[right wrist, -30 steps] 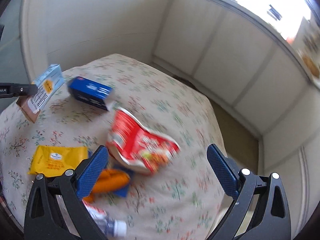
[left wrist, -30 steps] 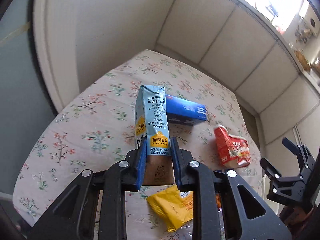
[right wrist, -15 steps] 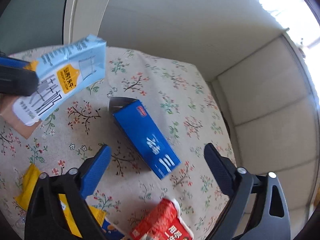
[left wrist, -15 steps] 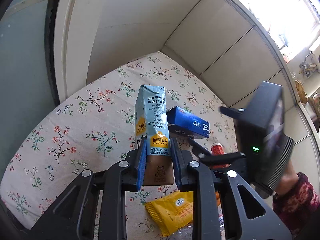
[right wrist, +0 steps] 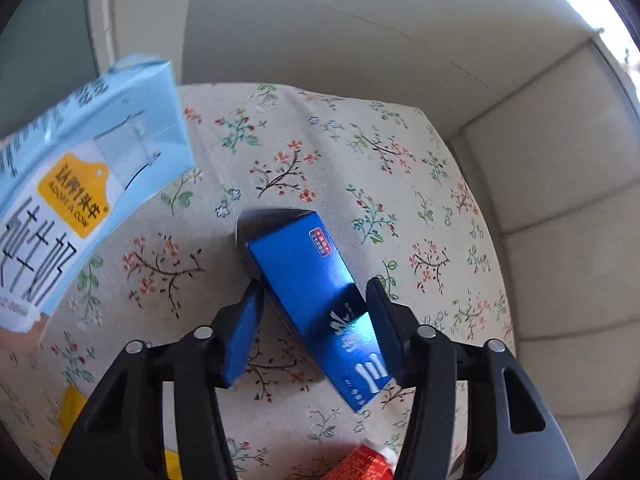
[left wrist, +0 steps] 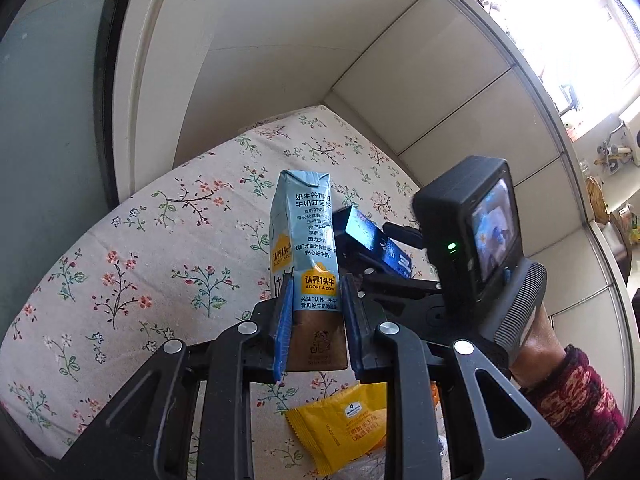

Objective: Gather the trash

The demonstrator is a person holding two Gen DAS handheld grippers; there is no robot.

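My left gripper [left wrist: 315, 320] is shut on a light blue milk carton [left wrist: 305, 240] and holds it upright above the floral tablecloth [left wrist: 160, 264]. The carton also shows at the left of the right wrist view [right wrist: 80, 184]. My right gripper [right wrist: 316, 312] straddles a blue box [right wrist: 320, 300] that lies on the cloth. Its jaws have narrowed around the box; the right pad touches it and a gap remains at the left pad. The blue box also shows in the left wrist view [left wrist: 372, 244], behind the carton.
A yellow snack packet [left wrist: 344, 424] lies near the table's front. A red snack bag [right wrist: 368, 464] sits at the bottom edge of the right wrist view. White panelled walls [left wrist: 460, 92] stand behind the table. The right gripper's camera body [left wrist: 476, 232] is close beside my left gripper.
My right gripper has moved in from the table's right side and come down over the blue box, its jaws narrowing around it. My left gripper keeps holding the carton.
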